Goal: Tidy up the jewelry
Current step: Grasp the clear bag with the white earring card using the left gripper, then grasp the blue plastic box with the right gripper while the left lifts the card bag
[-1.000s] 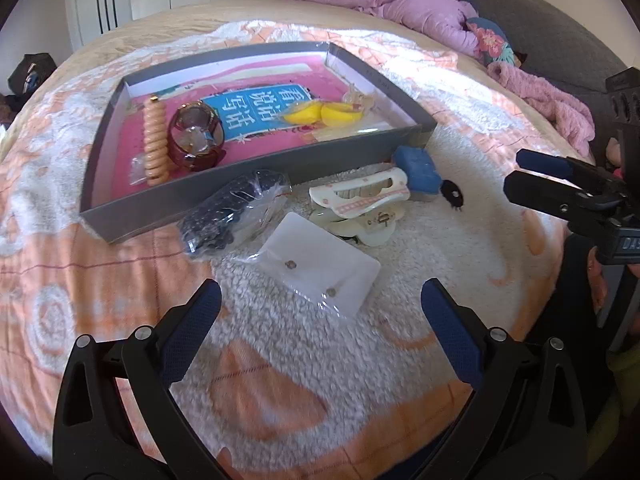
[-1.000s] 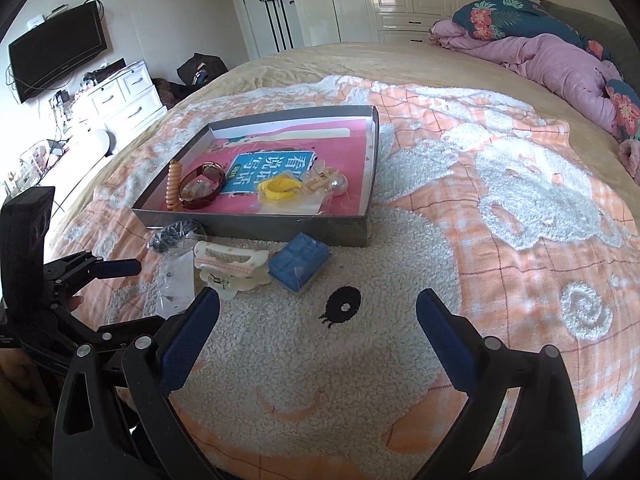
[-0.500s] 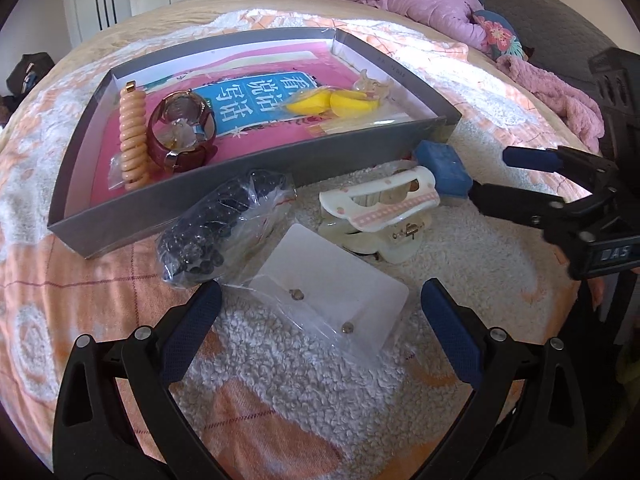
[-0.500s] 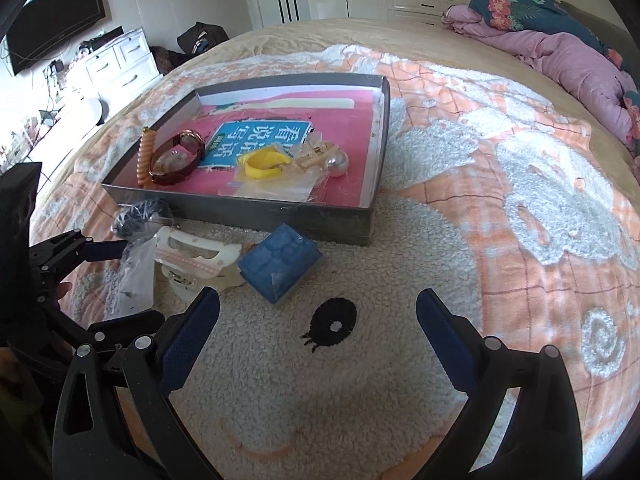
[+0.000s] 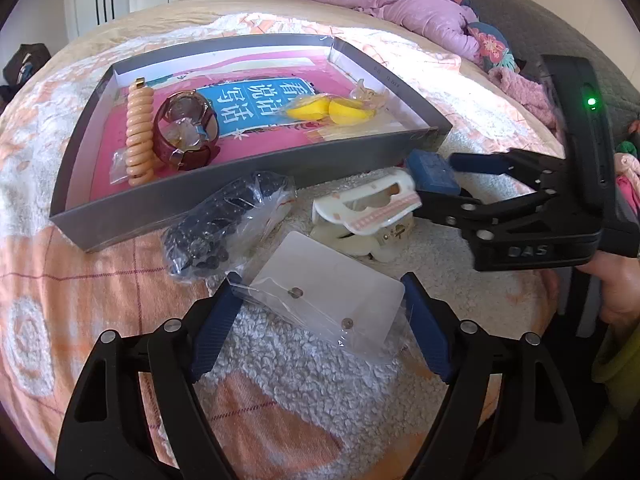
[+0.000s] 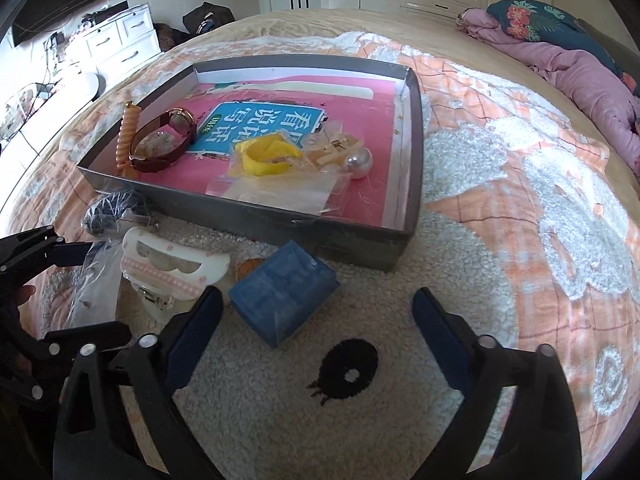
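A grey tray (image 5: pixel 224 192) (image 6: pixel 328 236) on the bed holds a coiled peach hair tie (image 5: pixel 139 128), a brown watch (image 5: pixel 188 132), a yellow band (image 6: pixel 270 156) and a pearl clip (image 6: pixel 358 158). In front of it lie a bag of black beads (image 5: pixel 224 220), a white hair claw (image 5: pixel 368 208) (image 6: pixel 172 272), a blue box (image 6: pixel 284 296) (image 5: pixel 434 170) and a clear earring bag (image 5: pixel 328 304). My left gripper (image 5: pixel 320 328) is open, its fingers either side of the earring bag. My right gripper (image 6: pixel 316 328) (image 5: pixel 440 180) is open around the blue box.
The bed carries an orange and white fleece blanket (image 6: pixel 500 264). A purple quilt (image 5: pixel 420 12) lies bunched at the far right. A white dresser (image 6: pixel 116 40) stands beyond the bed at the left.
Both grippers have moved forward and down. The left one now straddles the earring bag. The right one has closed in on the blue box.
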